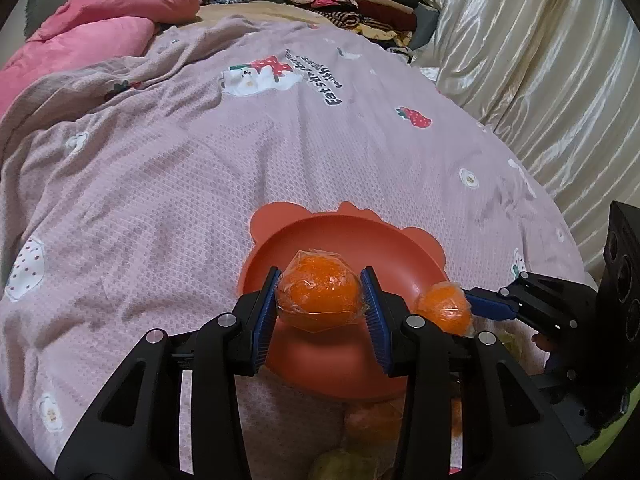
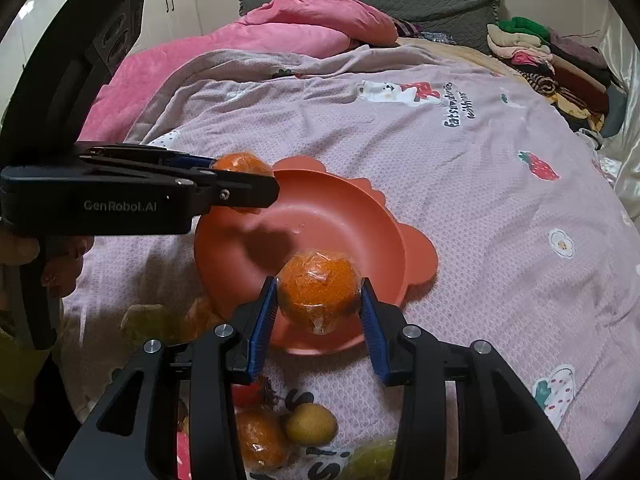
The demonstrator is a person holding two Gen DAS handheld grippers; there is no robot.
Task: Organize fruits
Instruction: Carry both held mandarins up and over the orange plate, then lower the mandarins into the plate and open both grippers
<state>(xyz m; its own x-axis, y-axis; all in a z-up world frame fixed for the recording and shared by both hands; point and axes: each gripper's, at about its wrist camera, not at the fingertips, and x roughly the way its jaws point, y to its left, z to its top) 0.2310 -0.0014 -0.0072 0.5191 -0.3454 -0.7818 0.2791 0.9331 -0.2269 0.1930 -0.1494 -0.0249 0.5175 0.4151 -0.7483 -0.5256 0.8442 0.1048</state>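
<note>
Both claws tilt steeply downward over a coral bowl (image 2: 248,264) that sits on a bed covered by a mauve quilt (image 1: 160,200) printed with strawberries and flowers.

The left claw (image 1: 320,300) pinches a plastic-wrapped orange (image 1: 318,294) between its blue pads (image 1: 266,312), one pad on each side of the fruit, and holds it above the bowl's hollow. In the right wrist view the same claw enters from the left edge, nearly level across the picture, with its orange (image 2: 240,168) at the bowl's far left rim; a hand (image 2: 60,268) grips the handle below the black body.

The right claw (image 2: 320,300) likewise pinches a second wrapped orange (image 2: 320,292), pads pressing both flanks, over the near rim of the bowl. In the left wrist view it reaches in from the right, its orange (image 1: 444,308) just beside the bowl's right edge, close to the left claw's right finger.

The two held oranges are near each other but apart.

More fruit lies on the quilt nearer the person: another wrapped orange (image 2: 260,440), a small yellow-green fruit (image 2: 310,424) just beside it, and a greenish fruit (image 2: 372,460) partly hidden by the right claw's finger.

A pink duvet (image 2: 256,40) and a pile of folded clothes (image 1: 352,0) lie at the bed's far end.
</note>
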